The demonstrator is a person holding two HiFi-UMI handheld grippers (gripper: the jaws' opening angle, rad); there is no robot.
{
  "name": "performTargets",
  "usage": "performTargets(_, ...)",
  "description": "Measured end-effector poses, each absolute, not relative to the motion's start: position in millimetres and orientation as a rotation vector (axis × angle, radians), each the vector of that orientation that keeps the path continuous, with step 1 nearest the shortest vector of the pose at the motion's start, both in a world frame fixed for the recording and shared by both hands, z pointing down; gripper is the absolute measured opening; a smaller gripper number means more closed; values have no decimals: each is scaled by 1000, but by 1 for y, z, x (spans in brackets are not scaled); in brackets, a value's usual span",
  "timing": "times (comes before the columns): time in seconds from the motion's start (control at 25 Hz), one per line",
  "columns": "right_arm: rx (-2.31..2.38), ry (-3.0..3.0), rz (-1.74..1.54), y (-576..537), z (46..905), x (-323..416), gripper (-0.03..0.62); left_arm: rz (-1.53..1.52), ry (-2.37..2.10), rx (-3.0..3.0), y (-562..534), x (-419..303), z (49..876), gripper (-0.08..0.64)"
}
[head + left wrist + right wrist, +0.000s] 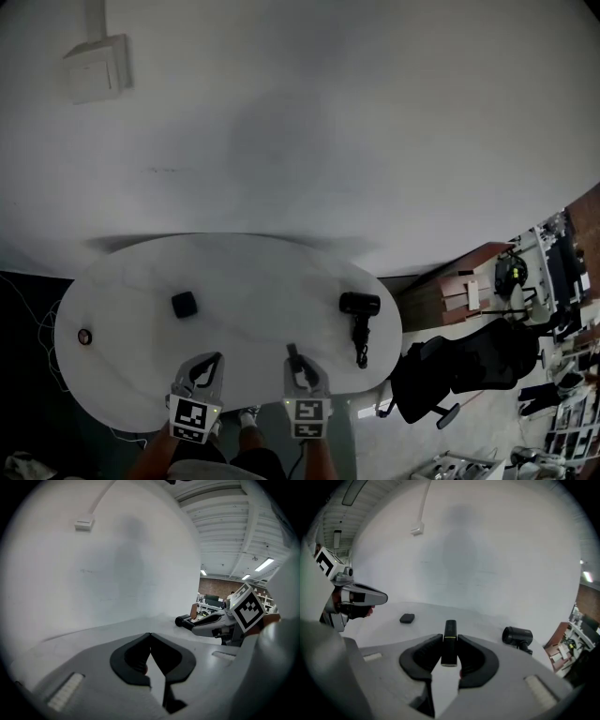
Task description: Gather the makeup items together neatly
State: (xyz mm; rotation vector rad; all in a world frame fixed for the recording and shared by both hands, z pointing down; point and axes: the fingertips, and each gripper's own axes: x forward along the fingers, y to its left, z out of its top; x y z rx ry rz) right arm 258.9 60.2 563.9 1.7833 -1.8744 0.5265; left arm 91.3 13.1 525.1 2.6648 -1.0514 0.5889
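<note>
Tube (449,632) (black, pale band) in right claw (450,643).

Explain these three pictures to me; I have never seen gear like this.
There is no robot here: a person holds a two-jaw gripper in each hand. One picture comes from a camera on the person's head, looking down. The other two come from cameras riding on the grippers, each looking along its own jaws. On the white oval table lie a small black square case, a small round item near the left edge, and a black hair dryer on the right. The left gripper is shut and empty. The right gripper is clamped on a slim black tube.
</note>
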Motion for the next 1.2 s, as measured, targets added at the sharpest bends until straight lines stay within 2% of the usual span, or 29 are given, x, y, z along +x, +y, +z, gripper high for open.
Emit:
performTargets(0.4,1746,-1837,672,57,630,307,104,687,-1018,2599,13,143,575,9)
performTargets(0.84,1650,-1805,768,57,686,319,104,780,-1036,2505,16,148,620,9)
performTargets(1.2,1647,-1779,791,58,698,321,104,795,-1041,2476,18,151,633,9)
